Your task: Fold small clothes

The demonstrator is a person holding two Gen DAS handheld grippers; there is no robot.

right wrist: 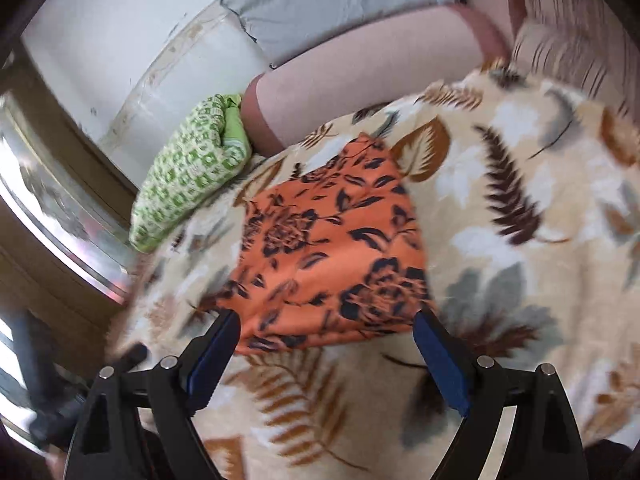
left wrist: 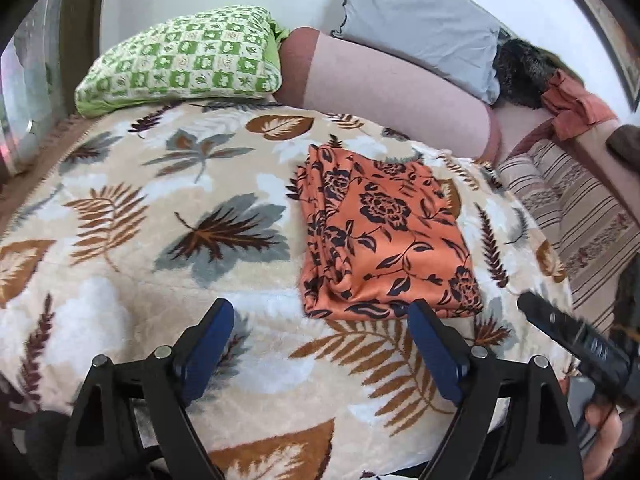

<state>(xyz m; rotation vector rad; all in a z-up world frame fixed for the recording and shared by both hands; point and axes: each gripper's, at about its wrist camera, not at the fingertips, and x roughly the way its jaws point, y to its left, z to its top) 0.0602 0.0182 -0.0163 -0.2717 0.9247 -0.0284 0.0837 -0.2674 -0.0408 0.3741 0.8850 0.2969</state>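
1. Lying folded on the leaf-print blanket (left wrist: 160,216): one orange cloth (left wrist: 384,236) with dark flower print, a rough rectangle, stacked fold edges along its 9 o'clock side in the left wrist view. It rests flat, free of both grippers.

2. Left gripper (left wrist: 322,312): jaws spread wide, blue pads facing each other, nothing between them. The cloth's near edge sits just beyond the right-hand fingertip, toward 1 o'clock; whether the pad touches it cannot be told.

3. Right gripper (right wrist: 326,326): jaws spread wide, nothing pinched. The cloth's near edge lies just ahead at 12 o'clock, spanning most of the gap between the tips. This view is blurred. Seen from the left wrist camera, part of this gripper's black body enters at 4 o'clock, with fingers of the person's hand (left wrist: 600,432) below it.

4. Green checked pillow (left wrist: 180,58): at 11 o'clock from the cloth, at the blanket's far edge.

5. Pink bolster (left wrist: 384,88): at 12 o'clock, beside the pillow, behind the cloth.

6. Grey pillow (left wrist: 420,20): behind the bolster, against the wall.

7. Striped bedding (left wrist: 568,208): at 3 o'clock, past the blanket's edge.
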